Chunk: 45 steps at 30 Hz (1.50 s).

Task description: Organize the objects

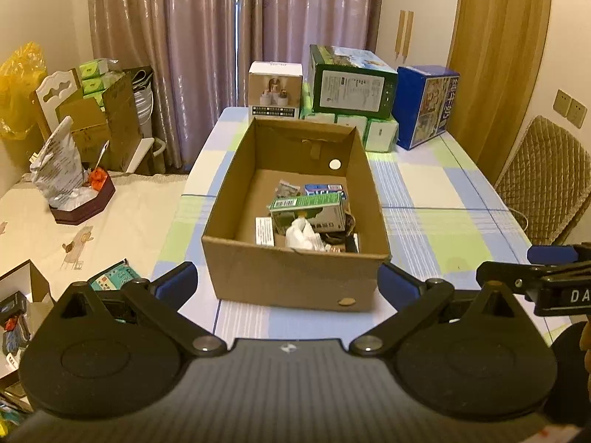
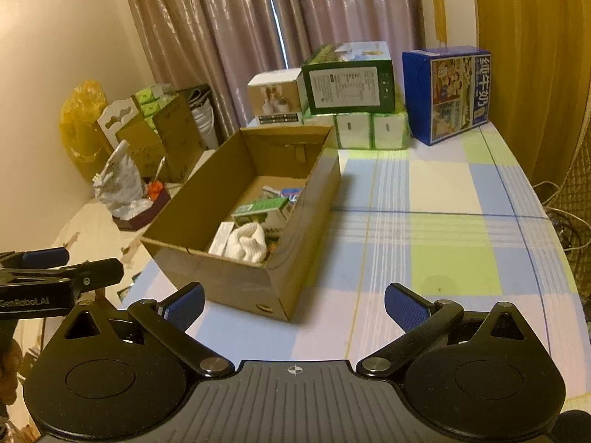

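A cardboard box is standing open on the table, which is wearing a checked cloth of blue, green and white. Inside the box, a green carton is lying on its side toward the near right part, and a white sock is resting just in front of it, touching the near wall. A small white packet is lying beside them on the left.

The left gripper is hovering just before the near wall of the box, its jaws spread wide and holding nothing. The right gripper is hanging over the tablecloth, beside the near right corner of the box; its jaws are also spread wide and empty.

At the far end of the table, a dark green box is sitting on white and green packs, with a blue box to its right and a white box to its left.
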{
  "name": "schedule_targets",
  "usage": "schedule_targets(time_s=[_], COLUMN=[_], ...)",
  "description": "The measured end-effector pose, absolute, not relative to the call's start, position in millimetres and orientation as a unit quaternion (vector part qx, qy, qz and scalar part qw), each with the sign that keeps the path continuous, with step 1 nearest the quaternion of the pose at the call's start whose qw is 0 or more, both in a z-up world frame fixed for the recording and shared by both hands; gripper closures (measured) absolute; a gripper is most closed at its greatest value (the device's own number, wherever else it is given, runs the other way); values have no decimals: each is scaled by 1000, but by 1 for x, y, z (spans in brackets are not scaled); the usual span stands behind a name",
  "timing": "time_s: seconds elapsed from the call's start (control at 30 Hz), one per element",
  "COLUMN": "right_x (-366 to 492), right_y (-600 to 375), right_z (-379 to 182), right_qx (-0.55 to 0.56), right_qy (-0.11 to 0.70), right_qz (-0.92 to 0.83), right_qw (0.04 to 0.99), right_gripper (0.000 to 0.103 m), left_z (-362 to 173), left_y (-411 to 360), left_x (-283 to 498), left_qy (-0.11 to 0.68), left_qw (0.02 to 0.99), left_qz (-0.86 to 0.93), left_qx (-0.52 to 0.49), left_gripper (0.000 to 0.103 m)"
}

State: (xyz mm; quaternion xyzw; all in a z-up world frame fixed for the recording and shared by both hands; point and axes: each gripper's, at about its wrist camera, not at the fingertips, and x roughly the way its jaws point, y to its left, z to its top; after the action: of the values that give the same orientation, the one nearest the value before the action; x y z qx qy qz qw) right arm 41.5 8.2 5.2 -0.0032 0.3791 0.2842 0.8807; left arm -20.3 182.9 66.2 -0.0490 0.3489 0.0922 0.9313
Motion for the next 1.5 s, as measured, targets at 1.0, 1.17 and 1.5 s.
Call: schedule_targets(time_s=[1.0,1.17,1.5], right_x=[29,28,29], right_y=[6,6,5], right_z=[-4,-6,-7], right_qx=[-7,-6,-6], right_qy=[388,390,391], right_qz=[277,276,276], right_qw=[879,878,878], right_gripper=[2,2,2], left_z=[50,48,45], left_y=[178,176,178], left_x=[-31,-32,-32], left_qy=[368,369,371], left_qw=[924,923,923], left_qz=[97,96,96], left_qx=[-42,-40,-43], left_gripper=[1,1,1])
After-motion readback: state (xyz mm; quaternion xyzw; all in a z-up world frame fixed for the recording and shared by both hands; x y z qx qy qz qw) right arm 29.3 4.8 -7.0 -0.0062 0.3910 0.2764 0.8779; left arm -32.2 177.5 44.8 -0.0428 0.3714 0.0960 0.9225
